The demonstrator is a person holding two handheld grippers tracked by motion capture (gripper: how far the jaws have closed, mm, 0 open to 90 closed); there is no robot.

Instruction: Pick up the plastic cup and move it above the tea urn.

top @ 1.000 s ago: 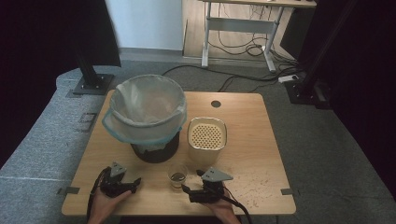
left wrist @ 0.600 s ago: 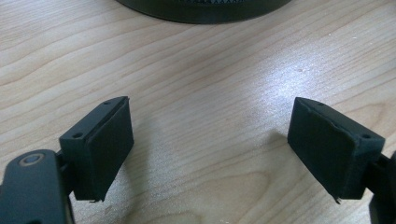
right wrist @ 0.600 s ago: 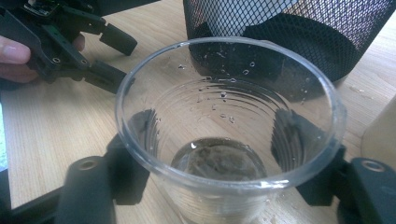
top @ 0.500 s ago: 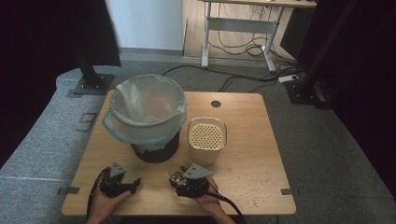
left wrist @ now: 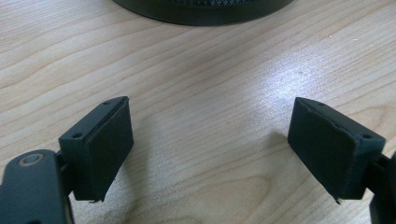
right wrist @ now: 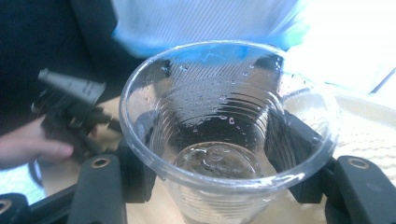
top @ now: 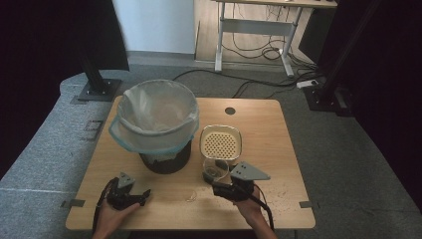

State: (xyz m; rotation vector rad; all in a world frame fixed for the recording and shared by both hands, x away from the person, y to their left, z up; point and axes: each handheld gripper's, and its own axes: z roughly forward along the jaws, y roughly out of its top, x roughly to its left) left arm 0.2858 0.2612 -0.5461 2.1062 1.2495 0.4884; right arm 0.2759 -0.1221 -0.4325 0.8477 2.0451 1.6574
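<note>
A clear plastic cup point(right wrist: 219, 140) with a little liquid and a pale lump in its bottom sits between the jaws of my right gripper point(right wrist: 212, 158), which is shut on it. From above, the cup point(top: 215, 168) is held just off the table in front of a cream strainer bowl point(top: 221, 142), with the right gripper point(top: 217, 180) behind it. My left gripper point(top: 142, 194) rests low at the table's front left. Its jaws point(left wrist: 210, 144) stand wide open over bare wood.
A dark bin with a clear plastic liner point(top: 154, 117) stands at the back left; its base point(left wrist: 201, 9) lies just ahead of the left jaws. Small crumbs point(top: 191, 196) lie between the grippers. The wooden table point(top: 278, 149) has a round cable hole point(top: 230, 110).
The right gripper moved left onto the cup standing on the table, shut on it, then lifted it back toward the strainer. The left gripper stayed put.
</note>
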